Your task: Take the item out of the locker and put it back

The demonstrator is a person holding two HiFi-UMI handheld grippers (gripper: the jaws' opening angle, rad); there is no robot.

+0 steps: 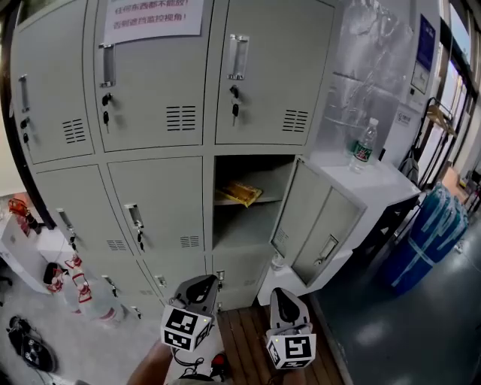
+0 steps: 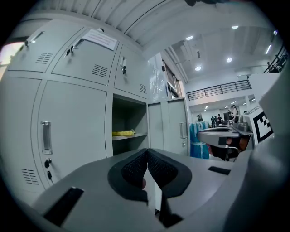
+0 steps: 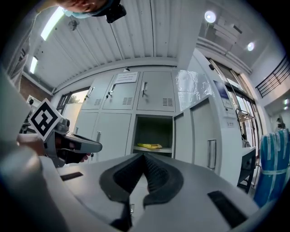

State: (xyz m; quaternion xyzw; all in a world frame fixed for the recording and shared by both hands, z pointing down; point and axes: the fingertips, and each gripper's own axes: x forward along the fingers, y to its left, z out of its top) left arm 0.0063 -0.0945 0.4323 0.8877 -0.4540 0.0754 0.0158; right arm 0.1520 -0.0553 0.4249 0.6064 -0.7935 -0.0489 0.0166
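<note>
Straight ahead stands a bank of grey metal lockers [image 1: 150,113] with barred handles and keys hanging in several locks, and a paper notice [image 1: 154,16] taped across an upper door. One compartment [image 1: 263,174] in the middle row is open, its door [image 1: 316,222] swung out to the right. A white cabinet top [image 1: 383,184] beside the lockers carries a clear water bottle [image 1: 364,145] with a green label, and a blue wrapped bundle [image 1: 425,237] sits further right on a dark, shiny floor [image 1: 406,331]. Wooden slats [image 1: 244,338] cover the floor directly under the tongs. The item, a flat yellow packet [image 1: 242,194], lies on the shelf inside the open compartment, toward its left side and partly over the front edge. The left gripper [image 1: 201,283] and the right gripper [image 1: 279,293] are held side by side low in the head view, both pointing toward the lockers, well short of the opening and below the shelf. Each gripper view shows its ribbed black pads pressed together at the tips with nothing between them, and the packet sits above and beyond the closed jaws, untouched.
</note>
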